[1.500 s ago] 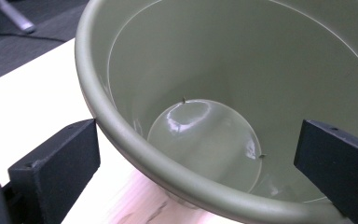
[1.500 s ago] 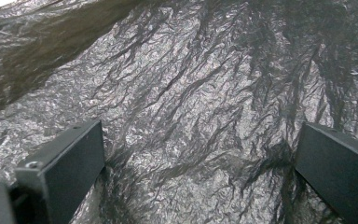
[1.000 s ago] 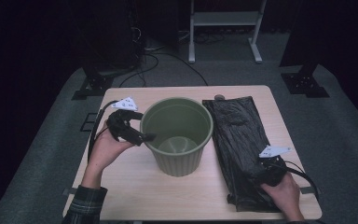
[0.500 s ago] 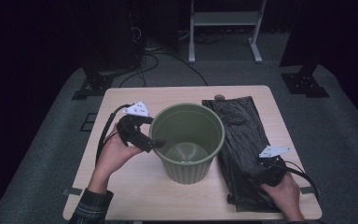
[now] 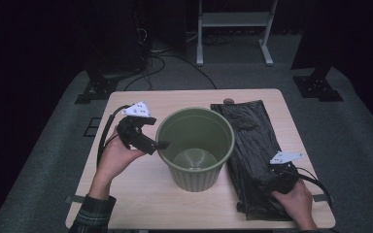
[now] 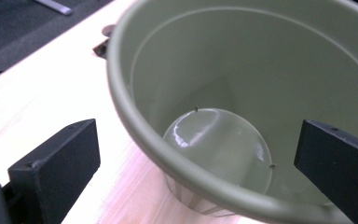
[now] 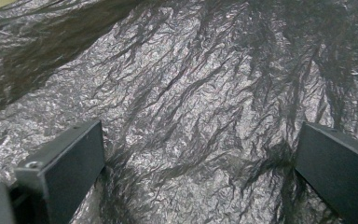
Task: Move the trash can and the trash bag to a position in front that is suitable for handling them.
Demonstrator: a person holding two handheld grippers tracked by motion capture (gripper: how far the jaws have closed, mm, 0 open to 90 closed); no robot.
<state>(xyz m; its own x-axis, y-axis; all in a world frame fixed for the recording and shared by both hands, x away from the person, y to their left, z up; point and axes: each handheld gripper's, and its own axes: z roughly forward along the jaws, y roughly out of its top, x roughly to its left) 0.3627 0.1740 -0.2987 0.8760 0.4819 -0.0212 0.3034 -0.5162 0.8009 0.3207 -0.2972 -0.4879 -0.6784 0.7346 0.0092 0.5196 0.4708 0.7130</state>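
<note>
Jaws on both of our grippers stand spread wide, holding nothing. Nearest to us, the right gripper (image 5: 280, 180) sits low over the near end of the black bin bag (image 5: 255, 160), which lies flat and crinkled along the right side of the surface (image 5: 141, 204). In the right gripper view the two black jaws frame wrinkled film (image 7: 191, 116) with no fold yet between them. We judge the step in hand to be picking up the bag while steadying the bin, so we should press down until the jaws straddle a raised crease, then close on one layer near the edge rather than on the flat middle, where thin film slips away.

Farther in, the left gripper (image 5: 162, 144) reaches the left rim of the green bin (image 5: 194, 145), which stands upright at the middle of the surface, just beside the bag. The left gripper view shows the rim (image 6: 135, 126) passing between the open jaws, one outside the wall and one over the hollow inside. We should close squarely on that rim, not tip the bin, and hold it still while the bag is lifted and opened.

Beyond the surface lie cables and stand legs on the grey floor (image 5: 233, 73). We can read no brand, label or writing on the bin, the bag or the grippers.
</note>
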